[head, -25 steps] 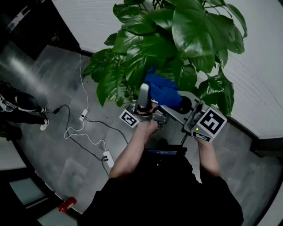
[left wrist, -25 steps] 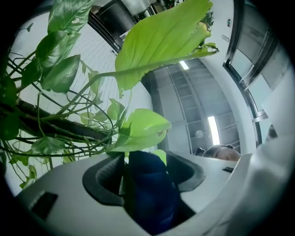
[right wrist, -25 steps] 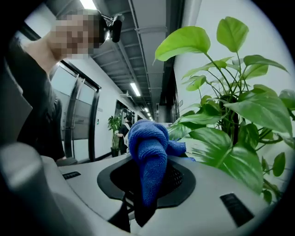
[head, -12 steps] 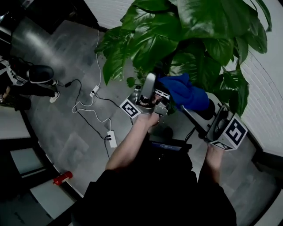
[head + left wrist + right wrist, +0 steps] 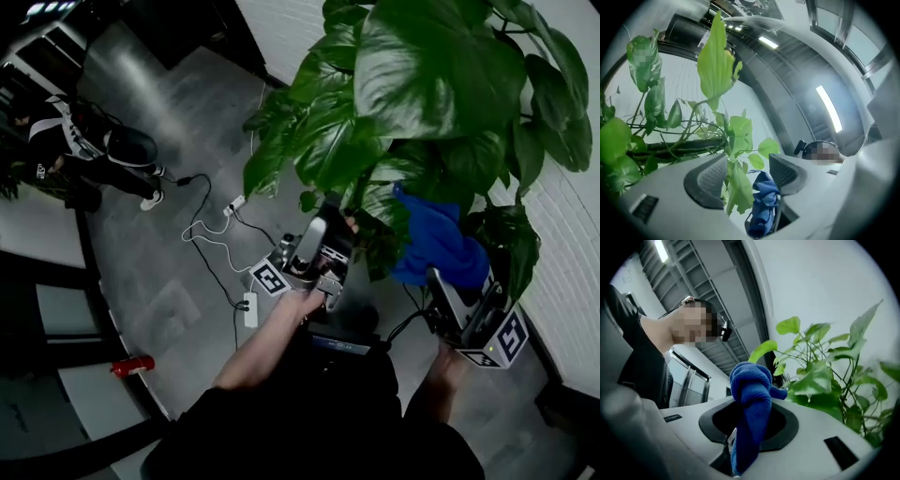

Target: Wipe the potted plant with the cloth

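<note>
The cloth is blue and fuzzy, bunched into a lump and pinched in the right claw. The potted plant spreads broad, glossy green leaves on thin stems, and the cloth sits right against its lower foliage.

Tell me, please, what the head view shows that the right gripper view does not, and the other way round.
Only the head view shows the floor with white cables, another person at the upper left, and the left tongs reaching into the plant. Only the right gripper view shows the ceiling light and how the right tongs pinch the cloth. Both show the blue cloth and the plant's green leaves.
</note>
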Tool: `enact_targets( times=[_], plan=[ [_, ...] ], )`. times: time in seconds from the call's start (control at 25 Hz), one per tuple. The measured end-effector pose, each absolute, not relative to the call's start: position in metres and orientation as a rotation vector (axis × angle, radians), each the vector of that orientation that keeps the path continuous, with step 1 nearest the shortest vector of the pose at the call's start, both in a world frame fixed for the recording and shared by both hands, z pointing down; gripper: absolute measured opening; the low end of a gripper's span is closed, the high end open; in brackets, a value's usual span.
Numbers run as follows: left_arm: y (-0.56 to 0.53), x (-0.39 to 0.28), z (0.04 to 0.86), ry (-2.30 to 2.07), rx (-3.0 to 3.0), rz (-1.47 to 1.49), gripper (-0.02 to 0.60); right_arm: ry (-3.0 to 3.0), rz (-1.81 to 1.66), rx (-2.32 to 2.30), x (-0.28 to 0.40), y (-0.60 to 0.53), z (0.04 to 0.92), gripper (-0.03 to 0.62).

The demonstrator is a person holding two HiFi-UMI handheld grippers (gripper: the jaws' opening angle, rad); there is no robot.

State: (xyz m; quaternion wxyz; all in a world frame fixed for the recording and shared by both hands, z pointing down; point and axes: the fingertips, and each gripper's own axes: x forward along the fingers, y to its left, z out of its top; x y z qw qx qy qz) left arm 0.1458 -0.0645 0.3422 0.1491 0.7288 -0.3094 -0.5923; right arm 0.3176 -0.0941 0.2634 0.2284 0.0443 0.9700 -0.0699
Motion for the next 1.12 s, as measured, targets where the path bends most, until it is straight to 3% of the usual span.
enact_targets(
  times=[0.2,0.36,0.76,1.12],
  plan=[
    [-0.102,0.183,0.346,-0.76,2.089,-1.699,0.315,2.806,0.289,-0.383,0.351,-0.142,0.225,0.12],
    [-0.126,0.215,0.342,-0.616,2.075,-1.743,0.341,2.923,0.526,-0.55,0.338,-0.187,0.25,0.12],
    [-0.13,0.242,0.312,-0.457,2.118,-1.802,0.359,2.834,-0.071,-0.077,0.314,-0.158,0.335,0.12],
    [-0.102,0.229,0.328,-0.623,2.211,-1.709,0.356,2.941,-0.076,0.165,0.325,-0.102,0.371,0.12]
  ],
)
